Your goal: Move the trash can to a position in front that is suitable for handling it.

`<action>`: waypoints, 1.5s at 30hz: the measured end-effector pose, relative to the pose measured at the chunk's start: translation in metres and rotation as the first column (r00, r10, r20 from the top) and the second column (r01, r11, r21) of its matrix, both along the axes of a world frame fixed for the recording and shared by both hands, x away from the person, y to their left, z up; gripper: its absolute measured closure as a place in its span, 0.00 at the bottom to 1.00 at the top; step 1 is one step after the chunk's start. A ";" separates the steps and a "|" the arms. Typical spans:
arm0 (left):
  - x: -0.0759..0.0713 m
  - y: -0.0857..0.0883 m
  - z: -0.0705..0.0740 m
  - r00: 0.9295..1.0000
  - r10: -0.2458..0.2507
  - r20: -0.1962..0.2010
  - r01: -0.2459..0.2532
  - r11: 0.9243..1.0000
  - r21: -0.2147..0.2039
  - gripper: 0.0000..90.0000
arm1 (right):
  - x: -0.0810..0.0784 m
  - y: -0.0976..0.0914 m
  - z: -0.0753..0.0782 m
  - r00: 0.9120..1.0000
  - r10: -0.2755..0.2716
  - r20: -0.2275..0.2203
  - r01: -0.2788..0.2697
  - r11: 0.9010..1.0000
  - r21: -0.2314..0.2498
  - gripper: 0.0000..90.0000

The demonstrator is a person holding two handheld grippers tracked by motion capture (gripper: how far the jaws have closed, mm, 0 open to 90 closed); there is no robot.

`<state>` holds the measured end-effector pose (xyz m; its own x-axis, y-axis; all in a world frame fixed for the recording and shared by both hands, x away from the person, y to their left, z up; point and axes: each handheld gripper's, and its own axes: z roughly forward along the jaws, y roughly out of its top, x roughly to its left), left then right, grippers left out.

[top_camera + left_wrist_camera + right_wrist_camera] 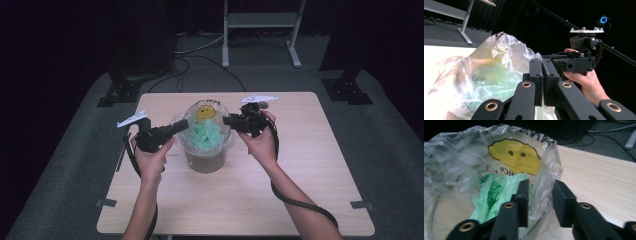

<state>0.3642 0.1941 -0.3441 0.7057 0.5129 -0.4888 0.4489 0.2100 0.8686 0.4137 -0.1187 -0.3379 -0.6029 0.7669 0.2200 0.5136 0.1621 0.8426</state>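
We see a dark room with grey carpet, a pale metal stand [261, 30] at the back and cables on the floor, and in the middle a wooden bench [300, 175]. On the bench near its centre stands a bin [206, 161], lined with a clear bag [186, 127] that bears a yellow face print [514, 155] on its far wall; crumpled green plastic [207, 134] lies inside. Our hands come in from below, one on each side of the bin. The left claw [181, 126] has its jaws pressed together on the bag's left rim, a fold of clear film pinched between them, as the left gripper view shows. The right claw [226, 120] is at the bag's right rim; in the right gripper view its jaws stand partly apart with the bag's edge between them, the film lying against the inner jaw while a gap remains to the other, so it is not yet gripping. The bag's rim stands puffed up above the bin, apart from the bench surface.
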 end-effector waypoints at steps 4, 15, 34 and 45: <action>-0.001 0.001 0.002 1.000 -0.001 0.009 0.001 1.000 -0.008 0.98 | 0.000 0.001 0.002 1.000 -0.021 0.008 0.021 1.000 -0.015 0.88; 0.002 -0.007 -0.002 1.000 0.004 0.010 -0.004 1.000 -0.006 0.97 | -0.002 0.006 0.017 0.999 0.038 0.018 -0.038 0.999 0.016 0.98; 0.008 -0.046 -0.013 0.996 -0.084 -0.002 0.084 0.993 0.080 0.96 | 0.001 0.017 0.022 0.986 0.152 -0.069 -0.142 0.981 0.133 0.99; 0.008 -0.055 -0.017 0.995 -0.097 -0.008 0.097 0.990 0.107 0.96 | 0.006 0.023 0.021 0.970 0.205 -0.130 -0.172 0.959 0.225 0.98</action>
<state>0.3726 0.1392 -0.3608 0.7537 0.4912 -0.4367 0.4649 0.0713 0.8825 0.4195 -0.0953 -0.3169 -0.6793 0.5689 0.4636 0.6146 0.0956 0.7831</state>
